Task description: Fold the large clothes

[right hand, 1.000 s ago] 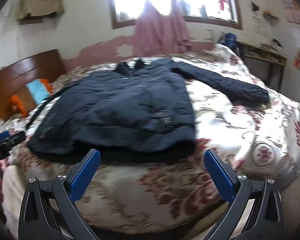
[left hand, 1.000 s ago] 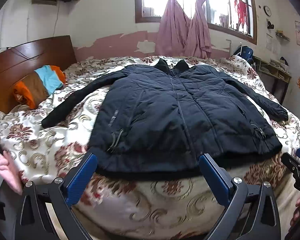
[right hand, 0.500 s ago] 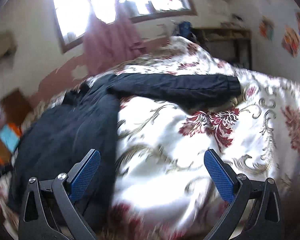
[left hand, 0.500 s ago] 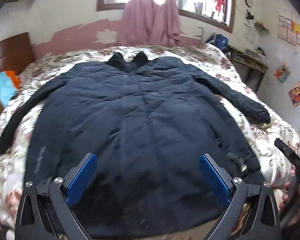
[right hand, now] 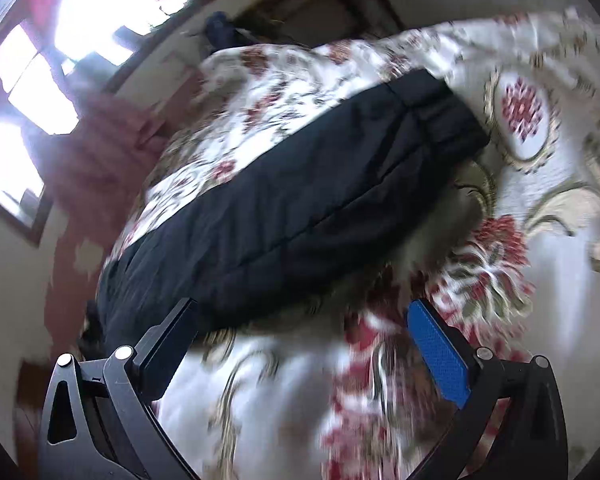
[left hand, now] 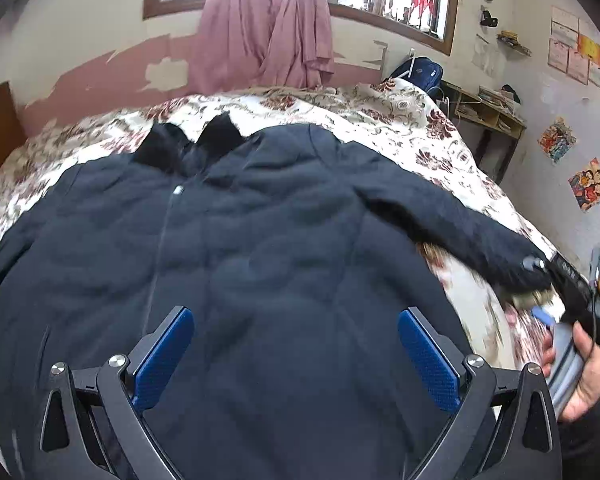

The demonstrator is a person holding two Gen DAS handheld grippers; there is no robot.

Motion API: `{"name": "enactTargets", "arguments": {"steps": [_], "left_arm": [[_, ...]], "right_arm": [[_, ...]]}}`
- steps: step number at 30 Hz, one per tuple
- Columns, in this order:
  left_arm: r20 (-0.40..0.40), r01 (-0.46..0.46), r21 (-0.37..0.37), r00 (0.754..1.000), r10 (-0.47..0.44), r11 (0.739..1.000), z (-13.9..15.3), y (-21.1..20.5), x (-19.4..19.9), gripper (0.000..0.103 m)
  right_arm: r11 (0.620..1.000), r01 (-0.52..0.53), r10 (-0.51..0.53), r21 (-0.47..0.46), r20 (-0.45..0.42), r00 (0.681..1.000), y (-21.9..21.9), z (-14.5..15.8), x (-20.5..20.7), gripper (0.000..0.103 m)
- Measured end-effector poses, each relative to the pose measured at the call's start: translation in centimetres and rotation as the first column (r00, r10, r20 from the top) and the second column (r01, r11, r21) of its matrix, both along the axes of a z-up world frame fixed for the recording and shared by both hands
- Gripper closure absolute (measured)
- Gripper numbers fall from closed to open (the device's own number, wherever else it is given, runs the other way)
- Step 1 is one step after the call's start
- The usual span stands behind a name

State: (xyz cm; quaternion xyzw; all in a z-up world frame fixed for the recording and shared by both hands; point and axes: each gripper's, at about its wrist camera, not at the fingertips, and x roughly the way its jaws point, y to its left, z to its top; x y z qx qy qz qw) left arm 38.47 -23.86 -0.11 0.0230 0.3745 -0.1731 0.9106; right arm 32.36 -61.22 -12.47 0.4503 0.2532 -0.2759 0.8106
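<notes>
1. Left wrist view: the jacket [left hand: 260, 248] lies spread flat, front up, on the bed [left hand: 400, 120], collar far, hem near.
2. Handling, judged: padded and soft, bulky but light; it will sag and slide on the smooth quilt. Grip at a cuff or the hem, pinching through both layers, not mid-panel.
3. Left gripper [left hand: 296, 356] hovers over the lower body of the jacket, jaws wide, holding nothing.
4. Right gripper [right hand: 304, 344] is wide too and empty; the right sleeve [right hand: 300, 184] lies just beyond its left finger, cuff to the far right. This view is blurred.
5. Change from 0.5 s ago: the left gripper has moved farther over the jacket; the right gripper has closed in on the sleeve and now appears beside the cuff in the left view [left hand: 572, 292].
</notes>
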Motion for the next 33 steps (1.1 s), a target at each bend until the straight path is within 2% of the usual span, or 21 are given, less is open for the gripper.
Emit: {"name": "enactTargets", "arguments": {"steps": [2, 5, 8, 12, 15, 18, 22, 27, 31, 33], "left_arm": [[-0.001, -0.004, -0.012, 1.0, 0.004, 1.0, -0.1, -1.2, 2.1, 0.0], [-0.018, -0.028, -0.054, 0.999, 0.027, 0.998, -0.9, -3.4, 6.4, 0.0], [-0.078, -0.071, -0.091, 0.995, 0.064, 0.993, -2.3, -4.8, 10.1, 0.0], [-0.138, -0.107, -0.117, 0.986, 0.09, 0.987, -3.9, -6.4, 13.8, 0.0], [-0.162, -0.113, -0.115, 0.982, 0.093, 0.987, -4.9, -7.6, 15.5, 0.0], [-0.177, -0.093, -0.043, 0.981, 0.084, 0.995, -6.2, -9.5, 16.4, 0.0], [-0.212, -0.095, 0.017, 0.972, 0.097, 0.995, -7.9, -10.4, 17.0, 0.0], [-0.225, -0.098, 0.009, 0.97, 0.098, 0.995, -8.5, -10.4, 17.2, 0.0], [-0.253, -0.09, -0.038, 0.964, 0.078, 0.995, -7.7, -9.0, 17.0, 0.0], [-0.269, -0.102, -0.061, 0.96, 0.082, 0.993, -6.8, -7.3, 16.3, 0.001]], "right_arm": [[0.999, 0.04, -0.04, 0.02, 0.012, 0.999, -0.8, -1.6, 0.9, 0.001], [0.993, 0.026, -0.035, 0.113, 0.084, 0.996, -2.2, -3.7, 2.3, 0.001], [0.996, 0.02, -0.029, 0.084, 0.1, 0.995, -2.9, -4.7, 4.3, 0.001], [0.989, 0.06, -0.082, 0.138, 0.153, 0.985, -4.0, -5.8, 4.8, 0.004], [0.979, 0.122, -0.149, 0.164, 0.166, 0.975, -4.7, -6.2, 4.5, 0.027], [0.96, 0.189, -0.226, 0.205, 0.177, 0.958, -5.7, -6.8, 4.2, 0.063], [0.957, 0.213, -0.254, 0.198, 0.212, 0.944, -6.1, -6.3, 4.1, 0.088], [0.977, 0.199, -0.211, 0.073, 0.258, 0.943, -5.3, -3.3, 4.2, 0.094], [0.983, 0.182, -0.168, -0.016, 0.321, 0.932, -5.2, 0.2, 4.7, 0.096], [0.982, 0.164, -0.122, -0.096, 0.342, 0.932, -4.3, 2.1, 4.1, 0.096]]}}
